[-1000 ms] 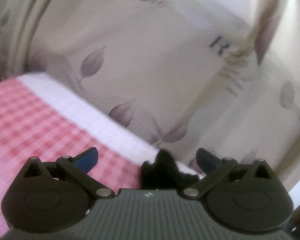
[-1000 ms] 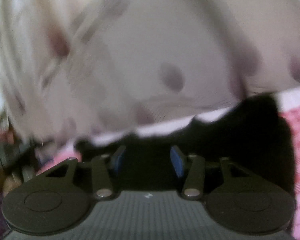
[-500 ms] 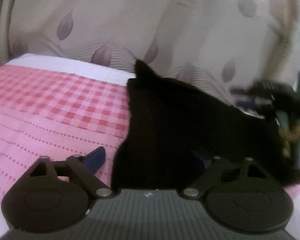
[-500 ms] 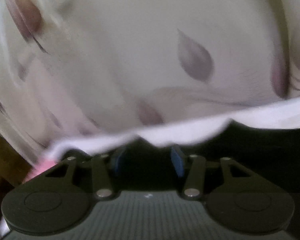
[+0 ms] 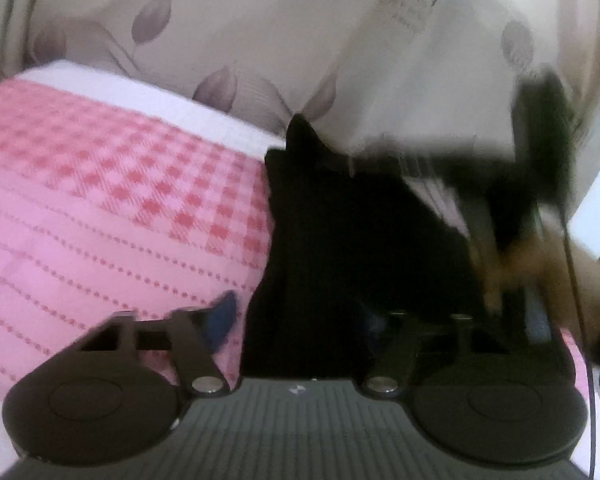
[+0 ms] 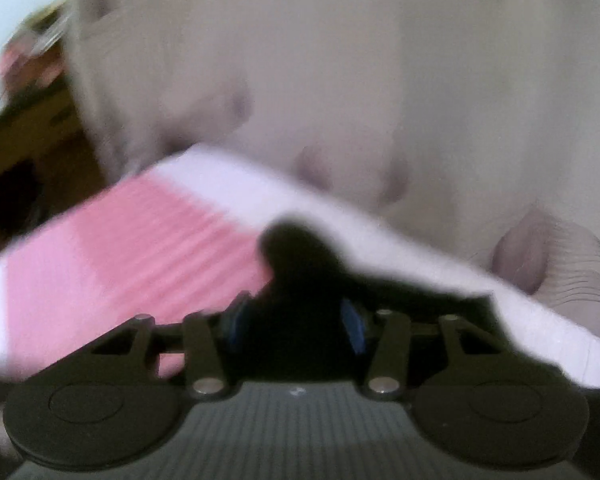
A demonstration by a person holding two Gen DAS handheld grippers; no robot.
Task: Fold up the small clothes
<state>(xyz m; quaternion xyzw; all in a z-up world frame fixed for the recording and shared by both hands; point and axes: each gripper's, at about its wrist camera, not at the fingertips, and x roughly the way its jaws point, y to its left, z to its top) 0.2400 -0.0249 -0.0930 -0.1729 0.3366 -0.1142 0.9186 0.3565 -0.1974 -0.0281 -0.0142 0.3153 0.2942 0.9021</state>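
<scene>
A black garment (image 5: 352,240) lies on the pink checked bedcover (image 5: 100,184), one corner sticking up near the wall. My left gripper (image 5: 298,320) sits low at the garment's near edge and its jaws are closing. The cloth lies between them, and the left blue pad (image 5: 222,316) still rests on pink cover beside it. In the right wrist view my right gripper (image 6: 294,320) is shut on a bunched fold of the black garment (image 6: 300,272), lifted over the bedcover (image 6: 120,256). That gripper shows blurred at the right of the left wrist view, held by a hand (image 5: 540,272).
A leaf-patterned curtain (image 5: 260,40) hangs right behind the bed's white far edge (image 5: 160,104). Brown furniture (image 6: 28,152) stands at the left of the right wrist view. The bedcover to the left of the garment is bare.
The left jaws have narrowed from wide open, and the gripper has dropped onto the garment's edge. The right gripper has swept sideways with its fold, bringing the pink cover into its view.
</scene>
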